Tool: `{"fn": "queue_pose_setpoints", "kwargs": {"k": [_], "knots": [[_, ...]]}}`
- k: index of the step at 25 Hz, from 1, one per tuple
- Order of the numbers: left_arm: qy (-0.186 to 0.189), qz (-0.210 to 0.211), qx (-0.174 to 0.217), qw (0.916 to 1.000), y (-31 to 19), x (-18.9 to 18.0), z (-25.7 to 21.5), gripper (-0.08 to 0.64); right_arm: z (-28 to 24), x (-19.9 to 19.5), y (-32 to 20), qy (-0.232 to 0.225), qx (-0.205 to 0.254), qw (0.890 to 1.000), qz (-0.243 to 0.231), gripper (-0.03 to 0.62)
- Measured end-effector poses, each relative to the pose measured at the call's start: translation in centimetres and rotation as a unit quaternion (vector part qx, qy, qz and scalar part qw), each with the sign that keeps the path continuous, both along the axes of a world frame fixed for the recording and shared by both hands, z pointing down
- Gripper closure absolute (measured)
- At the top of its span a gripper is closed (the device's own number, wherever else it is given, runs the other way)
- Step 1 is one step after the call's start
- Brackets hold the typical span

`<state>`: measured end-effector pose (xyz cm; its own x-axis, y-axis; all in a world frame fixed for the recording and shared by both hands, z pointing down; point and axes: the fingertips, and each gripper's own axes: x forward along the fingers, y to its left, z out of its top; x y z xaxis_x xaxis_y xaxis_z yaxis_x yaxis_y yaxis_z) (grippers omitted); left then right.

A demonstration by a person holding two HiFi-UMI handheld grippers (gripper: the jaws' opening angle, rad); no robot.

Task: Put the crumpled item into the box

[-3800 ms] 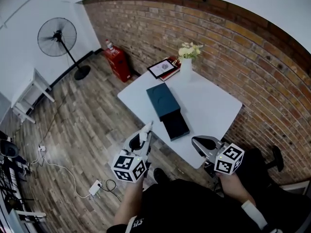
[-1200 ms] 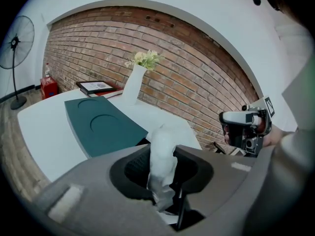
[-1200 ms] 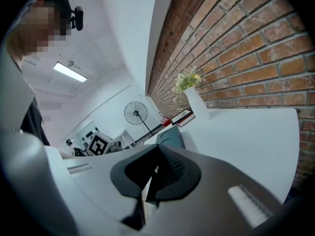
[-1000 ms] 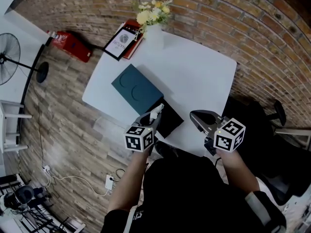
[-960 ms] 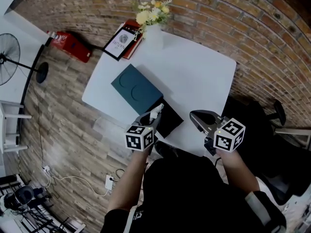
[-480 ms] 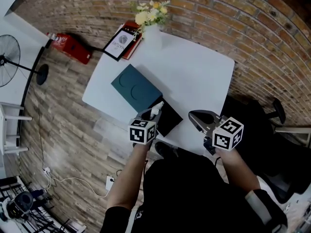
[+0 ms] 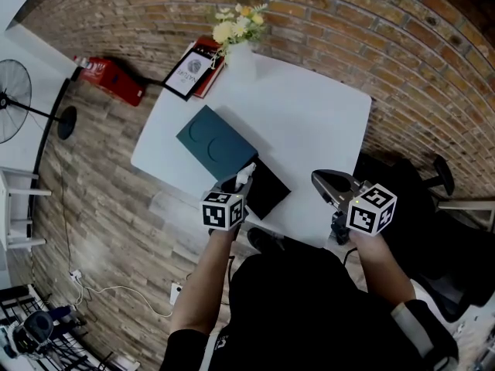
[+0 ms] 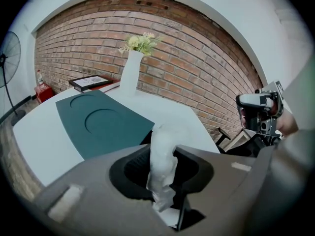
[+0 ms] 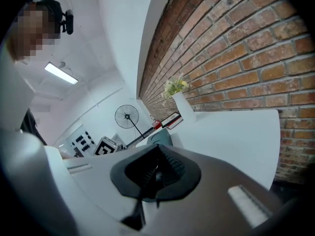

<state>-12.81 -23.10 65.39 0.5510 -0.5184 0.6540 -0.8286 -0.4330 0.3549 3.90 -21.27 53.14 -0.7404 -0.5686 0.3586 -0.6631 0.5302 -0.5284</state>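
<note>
White crumpled item [image 8: 162,151], pinched in the left gripper [image 7: 241,179] over the dark box's [image 7: 271,196] near-left corner, could fall past the table [image 7: 309,122] edge if released early; right gripper [image 7: 325,182] is pressed together, empty.

Crumpled paper held by the open teal box

The crumpled white paper [image 8: 163,154] stands upright, a pale twisted wad pinched in the left gripper [image 8: 165,181]. The dark teal box [image 7: 216,140], with two round impressions on top, lies flat. Its black open tray [image 7: 270,194] juts out just beside the paper.

Black shirt [image 7: 298,315], pale cuff [image 7: 404,314], marker cubes [image 7: 219,210]
</note>
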Motion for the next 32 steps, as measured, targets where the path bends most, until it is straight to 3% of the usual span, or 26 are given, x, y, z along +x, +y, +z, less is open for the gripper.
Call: {"fn": "queue_pose_setpoints", "kwargs": {"k": [10, 21, 27, 32], "knots": [[0.015, 0.032, -0.024, 0.9991, 2.7, 3.0, 1.4, 0.463, 0.6, -1.2, 0.7, -0.002, -0.01, 1.0, -0.009, 0.592], [-0.008, 0.05, -0.058, 0.9971, 4.0, 3.3, 3.8, 0.44, 0.7, -2.0, 1.1, 0.001, -0.013, 1.0, -0.016, 0.592], [-0.024, 0.048, -0.059, 0.9968, 4.0, 2.8, 4.0, 0.354, 0.7, -2.2, 0.9, -0.001, -0.012, 1.0, -0.017, 0.592], [-0.048, 0.023, -0.026, 0.9983, 3.1, 1.0, 2.2, 0.284, -0.2, -2.9, 0.6, -0.008, -0.002, 1.0, -0.023, 0.592]]}}
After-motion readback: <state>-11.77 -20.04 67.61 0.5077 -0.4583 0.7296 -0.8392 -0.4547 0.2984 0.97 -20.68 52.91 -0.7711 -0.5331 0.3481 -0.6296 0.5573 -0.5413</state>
